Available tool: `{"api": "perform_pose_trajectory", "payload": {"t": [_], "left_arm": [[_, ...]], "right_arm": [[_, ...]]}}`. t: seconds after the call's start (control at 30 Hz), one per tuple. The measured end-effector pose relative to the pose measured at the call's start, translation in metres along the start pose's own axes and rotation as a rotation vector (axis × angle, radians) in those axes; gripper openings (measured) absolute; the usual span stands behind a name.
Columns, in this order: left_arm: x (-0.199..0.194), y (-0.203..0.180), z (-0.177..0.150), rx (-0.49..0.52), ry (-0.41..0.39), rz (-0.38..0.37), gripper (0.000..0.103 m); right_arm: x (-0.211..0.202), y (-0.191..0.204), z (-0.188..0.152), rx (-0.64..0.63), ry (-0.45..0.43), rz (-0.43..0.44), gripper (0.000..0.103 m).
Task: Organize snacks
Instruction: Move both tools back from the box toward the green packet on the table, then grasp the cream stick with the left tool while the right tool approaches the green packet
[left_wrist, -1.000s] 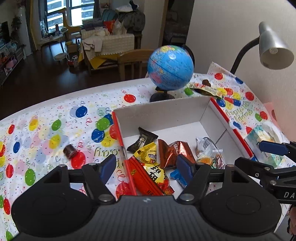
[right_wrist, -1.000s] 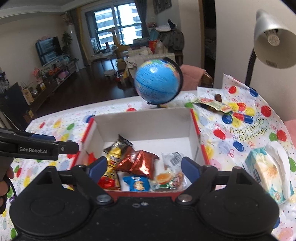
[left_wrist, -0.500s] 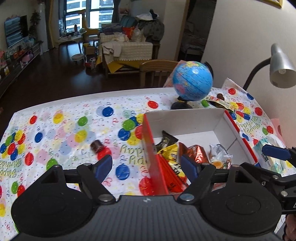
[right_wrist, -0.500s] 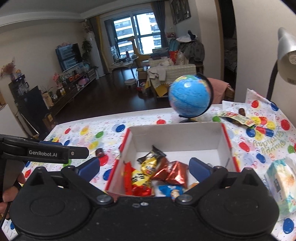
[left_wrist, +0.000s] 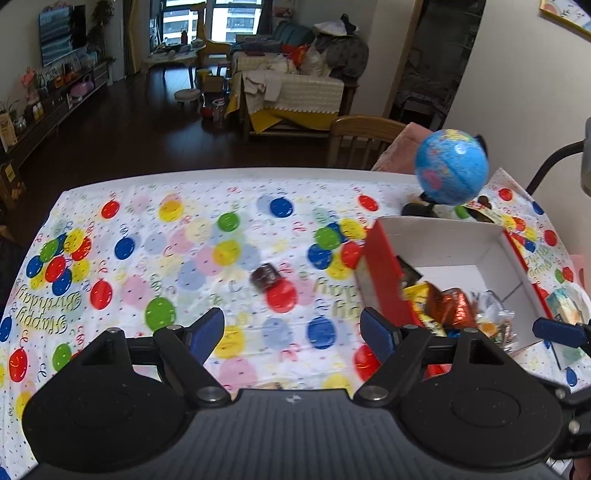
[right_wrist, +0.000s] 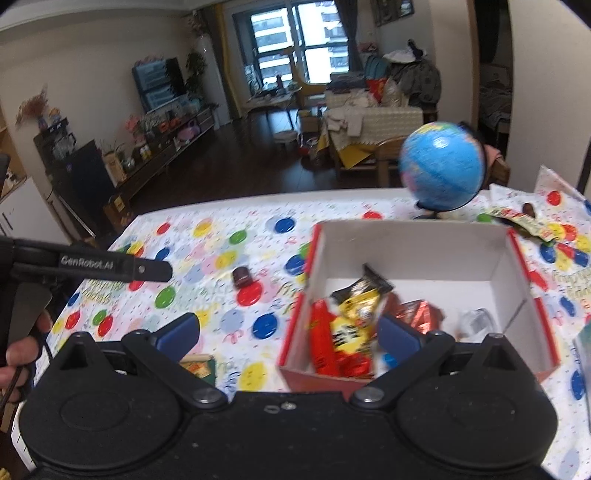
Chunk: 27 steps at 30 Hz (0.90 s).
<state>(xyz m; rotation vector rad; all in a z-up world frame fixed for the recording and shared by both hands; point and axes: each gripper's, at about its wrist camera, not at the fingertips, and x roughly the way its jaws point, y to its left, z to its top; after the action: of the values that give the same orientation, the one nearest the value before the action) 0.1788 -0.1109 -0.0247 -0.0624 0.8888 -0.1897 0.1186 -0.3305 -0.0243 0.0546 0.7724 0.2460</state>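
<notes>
Shift: both grippers swing away to the left since a second ago, so the red box (left_wrist: 384, 280) now sits off to the right of the left wrist view, and the right gripper's jaws have just been opening with nothing between them.
Snacks: a heap of wrappers (right_wrist: 351, 325) lies in the near left part of the white-lined box, a yellow packet (right_wrist: 360, 304) on top, a red one (right_wrist: 323, 338) against the left wall, a copper foil one (right_wrist: 415, 314) beside them.
Stray snack: one small dark brown sweet (left_wrist: 264, 276) lies alone on the balloon tablecloth (left_wrist: 177, 258), well left of the box.
Left gripper (left_wrist: 291, 332): spread wide and empty, hanging over bare cloth with the sweet ahead of it.
Right gripper (right_wrist: 288, 334): released, jaws wide, straddling the box's near left corner, gripping nothing.
Far corner: another wrapper (right_wrist: 521, 219) lies right of the globe (right_wrist: 441, 168), which stands just behind the box.
Right edge: a tissue pack (left_wrist: 565, 306) lies on the cloth beside the box.
Person: a hand (right_wrist: 18, 354) shows at the left gripper's handle.
</notes>
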Motion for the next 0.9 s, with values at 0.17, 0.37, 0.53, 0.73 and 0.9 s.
{"api": "perform_pose_trajectory", "payload": {"t": [0.17,0.37,0.53,0.73,0.9], "left_arm": [[0.014,0.028,-0.004,-0.007,0.027,0.001,0.081],[0.037,0.059,-0.019,0.008,0.091,-0.017,0.081],[0.059,0.079,-0.038,0.02,0.151,-0.022,0.081],[0.081,0.085,-0.063,0.074,0.221,-0.073,0.081],[0.094,0.079,-0.072,0.142,0.245,-0.111,0.079]], "right_arm": [[0.023,0.031,-0.004,-0.055,0.049,0.032,0.103],[0.05,0.061,-0.011,-0.101,0.118,0.06,0.102],[0.074,0.081,-0.025,-0.136,0.191,0.08,0.101],[0.102,0.094,-0.051,-0.137,0.298,0.091,0.098],[0.119,0.098,-0.064,-0.126,0.346,0.086,0.096]]}}
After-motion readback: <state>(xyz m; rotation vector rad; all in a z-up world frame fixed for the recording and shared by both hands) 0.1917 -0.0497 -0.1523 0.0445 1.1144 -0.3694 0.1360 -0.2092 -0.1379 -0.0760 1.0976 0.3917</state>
